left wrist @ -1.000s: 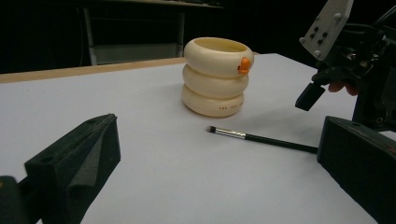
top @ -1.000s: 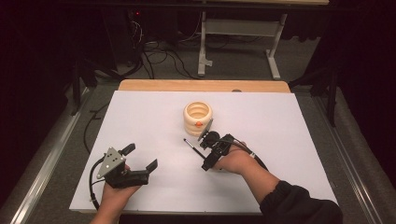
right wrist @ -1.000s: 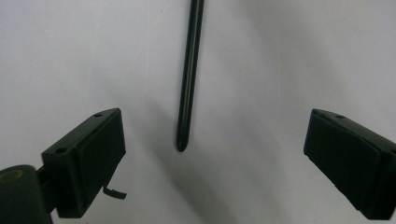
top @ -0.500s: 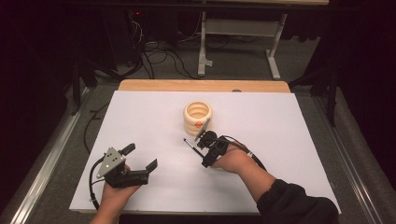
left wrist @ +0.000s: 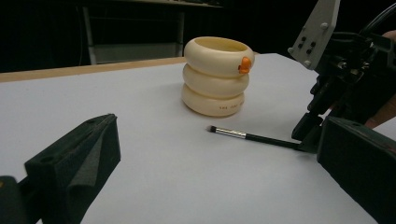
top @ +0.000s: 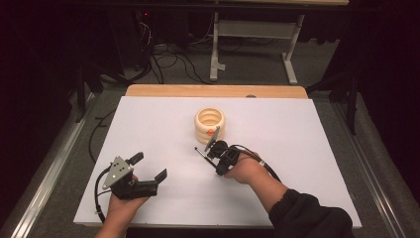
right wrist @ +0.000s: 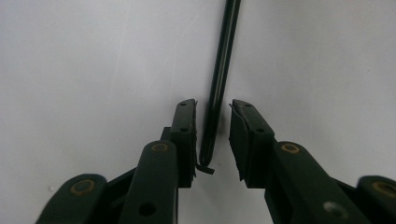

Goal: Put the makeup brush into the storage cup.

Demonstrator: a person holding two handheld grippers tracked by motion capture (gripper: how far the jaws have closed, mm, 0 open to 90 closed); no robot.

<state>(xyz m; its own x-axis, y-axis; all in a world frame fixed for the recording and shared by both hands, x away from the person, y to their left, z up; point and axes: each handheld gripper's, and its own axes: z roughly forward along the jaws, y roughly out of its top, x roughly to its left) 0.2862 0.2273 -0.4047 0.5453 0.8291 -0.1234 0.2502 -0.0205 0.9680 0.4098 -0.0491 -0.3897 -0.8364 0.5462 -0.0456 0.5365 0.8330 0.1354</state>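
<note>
A thin black makeup brush point(top: 200, 151) lies flat on the white table, its bristle tip point(left wrist: 211, 129) pointing toward the left side. My right gripper point(top: 216, 148) is down at the brush's handle end. Its jaws stand on either side of the handle point(right wrist: 224, 56), narrowly open, with a small gap still showing. A cream ribbed holder point(top: 209, 124) of three stacked rings, with an orange mark point(left wrist: 244, 64) on its top ring, stands upright just behind the brush. My left gripper point(top: 148, 166) rests near the front left of the table, wide open with nothing between its jaws.
The white table top point(top: 307, 134) lies on a wooden board whose edge point(top: 213, 90) shows at the back. Cables and a metal desk frame point(top: 252, 44) are on the floor beyond. A metal rail point(top: 59, 163) runs along the left side.
My right gripper has shifted slightly left, closing in around the brush handle. The left gripper, the brush and the holder have not moved.
</note>
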